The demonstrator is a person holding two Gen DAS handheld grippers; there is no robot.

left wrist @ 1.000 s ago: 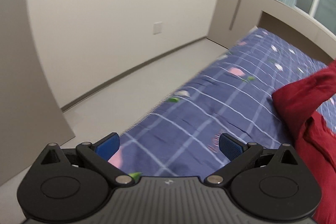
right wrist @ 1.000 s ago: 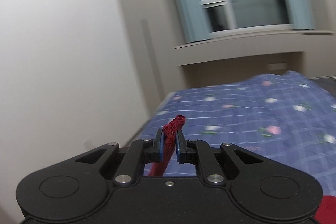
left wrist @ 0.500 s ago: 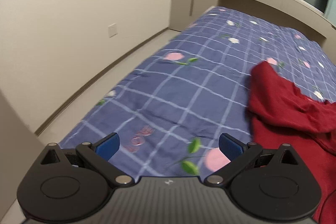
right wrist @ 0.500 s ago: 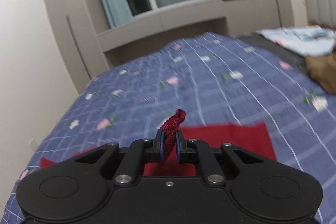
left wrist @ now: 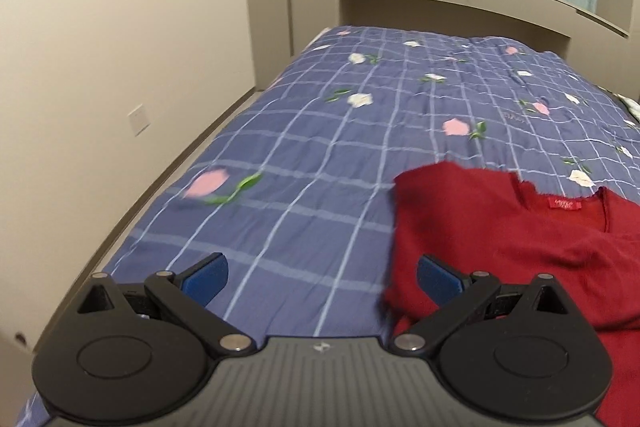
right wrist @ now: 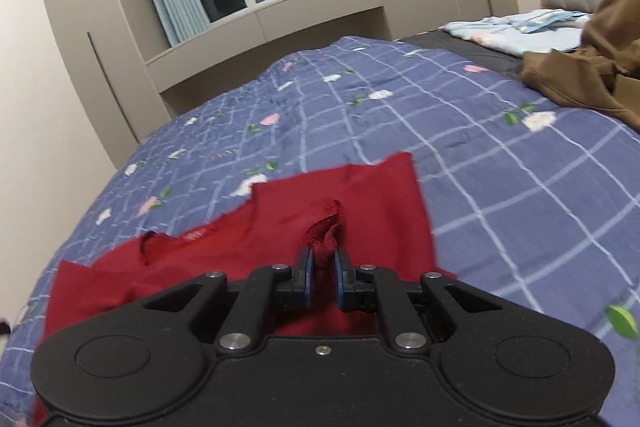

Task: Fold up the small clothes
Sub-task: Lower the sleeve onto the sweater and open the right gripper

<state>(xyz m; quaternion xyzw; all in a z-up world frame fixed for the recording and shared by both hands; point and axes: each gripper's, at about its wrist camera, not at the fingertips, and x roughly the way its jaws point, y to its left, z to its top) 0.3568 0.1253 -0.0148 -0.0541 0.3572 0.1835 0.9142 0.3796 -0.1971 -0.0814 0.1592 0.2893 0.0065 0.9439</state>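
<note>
Although a red label (left wrist: 567,203) is sewn inside the neck of the red top (left wrist: 500,227), its writing is too small to be read. The soft knit top is spread on the blue checked bedspread (left wrist: 320,155) with printed flowers. A bunched fold is pinched by the right gripper (right wrist: 321,277). The left gripper (left wrist: 322,277) is held wide and empty, just beside the top's edge.

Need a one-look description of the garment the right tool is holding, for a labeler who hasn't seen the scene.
Start at the bed with the blue checked floral cover. The red top lies spread on its near end, a fold pinched in the right tool. It is the only red cloth; the brown garment and the pale blue pile lie farther off.
</note>
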